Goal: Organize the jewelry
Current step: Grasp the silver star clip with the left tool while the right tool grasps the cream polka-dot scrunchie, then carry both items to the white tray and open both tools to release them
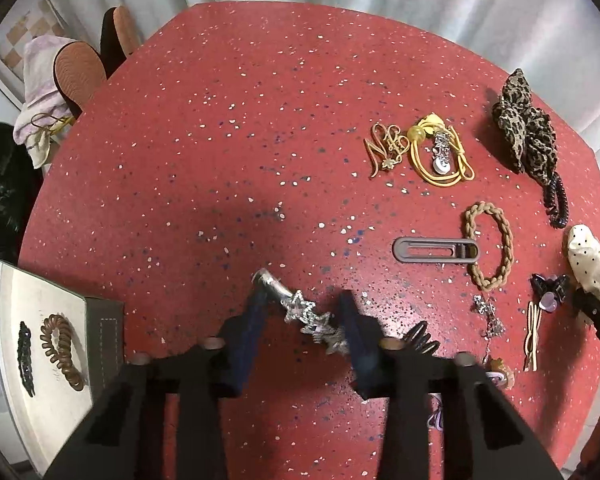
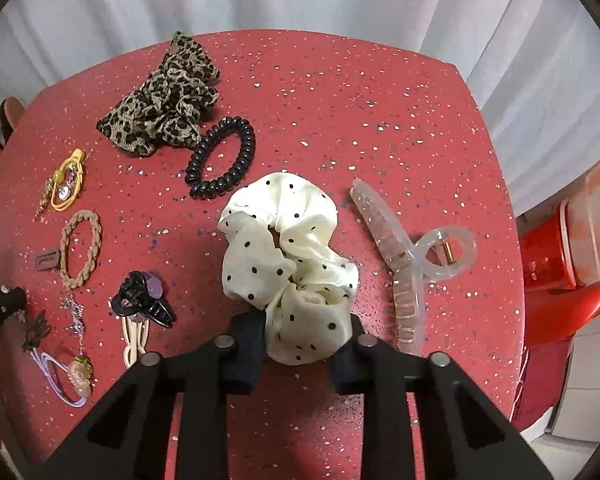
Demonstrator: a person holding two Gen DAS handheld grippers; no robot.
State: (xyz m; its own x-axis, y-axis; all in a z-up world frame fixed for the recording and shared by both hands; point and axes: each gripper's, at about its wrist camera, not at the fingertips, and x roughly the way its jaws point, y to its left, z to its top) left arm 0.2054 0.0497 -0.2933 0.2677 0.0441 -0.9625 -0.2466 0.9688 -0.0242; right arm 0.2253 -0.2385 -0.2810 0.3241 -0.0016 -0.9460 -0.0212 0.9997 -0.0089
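You're at pickup: left gripper point(image 1: 304, 316) pinches the silver star clip point(image 1: 300, 308), right gripper point(image 2: 300, 340) pinches the polka-dot scrunchie point(image 2: 288, 256). Next, lift both, probably toward the tray point(image 1: 4, 320).

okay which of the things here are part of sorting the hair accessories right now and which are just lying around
In the job:
- silver star clip, gripped by the left tongs
- polka-dot scrunchie, gripped by the right tongs
- white tray, already holding a brown coil tie

Lying about for now:
- leopard scrunchie
- black coil tie
- clear claw clip
- braided tie
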